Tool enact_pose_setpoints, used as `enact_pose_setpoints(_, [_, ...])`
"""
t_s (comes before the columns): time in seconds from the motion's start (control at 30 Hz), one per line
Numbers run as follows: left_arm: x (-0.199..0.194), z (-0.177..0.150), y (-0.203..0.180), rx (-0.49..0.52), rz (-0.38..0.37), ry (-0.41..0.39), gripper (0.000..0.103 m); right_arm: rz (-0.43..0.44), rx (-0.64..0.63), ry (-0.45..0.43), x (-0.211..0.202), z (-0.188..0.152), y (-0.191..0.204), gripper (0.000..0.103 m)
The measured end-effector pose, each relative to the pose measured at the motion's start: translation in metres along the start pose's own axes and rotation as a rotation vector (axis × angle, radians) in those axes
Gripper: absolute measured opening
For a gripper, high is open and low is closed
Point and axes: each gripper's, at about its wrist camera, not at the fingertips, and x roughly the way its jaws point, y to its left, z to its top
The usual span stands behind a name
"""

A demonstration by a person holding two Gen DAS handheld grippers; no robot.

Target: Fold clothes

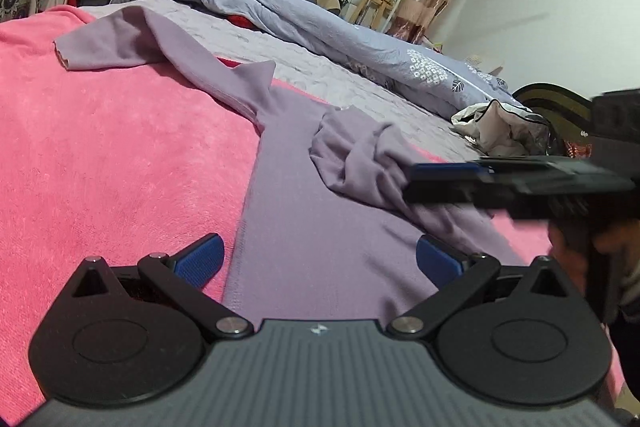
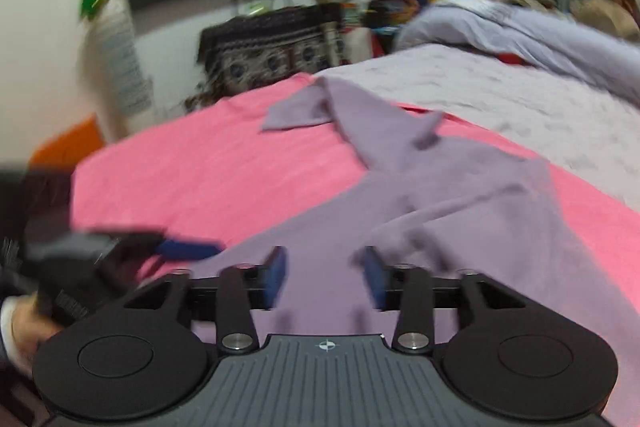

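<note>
A lilac long-sleeved top (image 1: 304,195) lies on a pink blanket (image 1: 120,147) on the bed. One sleeve (image 1: 120,43) stretches to the far left; the other sleeve (image 1: 360,155) is bunched up on the body. My left gripper (image 1: 320,259) is open and empty over the top's near hem. My right gripper (image 2: 324,277) is open over the top (image 2: 460,195), its pads apart with nothing between them. It shows at the right in the left wrist view (image 1: 460,179), next to the bunched sleeve. The right wrist view is blurred.
A grey-blue quilt (image 1: 320,11) is heaped along the far side of the bed on a lilac sheet (image 1: 320,71). A clear bag with white cloth (image 1: 504,131) sits at the right. Shelves, a fan and clutter stand beyond the bed's far end.
</note>
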Motion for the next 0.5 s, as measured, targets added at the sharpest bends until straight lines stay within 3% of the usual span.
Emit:
enact_pose_setpoints(0.07, [-0.001, 0.0, 0.002, -0.01, -0.007, -0.005, 0.103, -0.015, 0.008, -0.019, -0.009, -0.004, 0.001, 0.064])
enact_pose_setpoints(0.1, [-0.001, 0.0, 0.003, -0.016, -0.011, -0.01, 0.103, -0.075, 0.033, -0.037, -0.013, -0.003, -0.008, 0.07])
enact_pose_setpoints(0.17, [-0.001, 0.0, 0.004, -0.023, -0.012, -0.015, 0.103, -0.24, 0.1, -0.082, -0.02, 0.002, -0.035, 0.075])
enact_pose_setpoints(0.23, [-0.001, 0.001, 0.004, -0.025, -0.014, -0.017, 0.103, -0.479, 0.164, -0.094, -0.021, 0.002, -0.068, 0.075])
enact_pose_setpoints(0.37, [-0.002, 0.0, 0.004, -0.033, -0.018, -0.023, 0.103, -0.785, 0.281, -0.008, -0.043, -0.031, -0.122, 0.073])
enact_pose_setpoints(0.4, [-0.002, 0.0, 0.004, -0.035, -0.018, -0.026, 0.103, -0.803, 0.312, -0.011, -0.05, -0.043, -0.131, 0.073])
enact_pose_setpoints(0.5, [-0.003, -0.001, 0.004, -0.042, -0.008, -0.037, 0.103, -0.741, 0.391, -0.002, -0.056, -0.078, -0.146, 0.073])
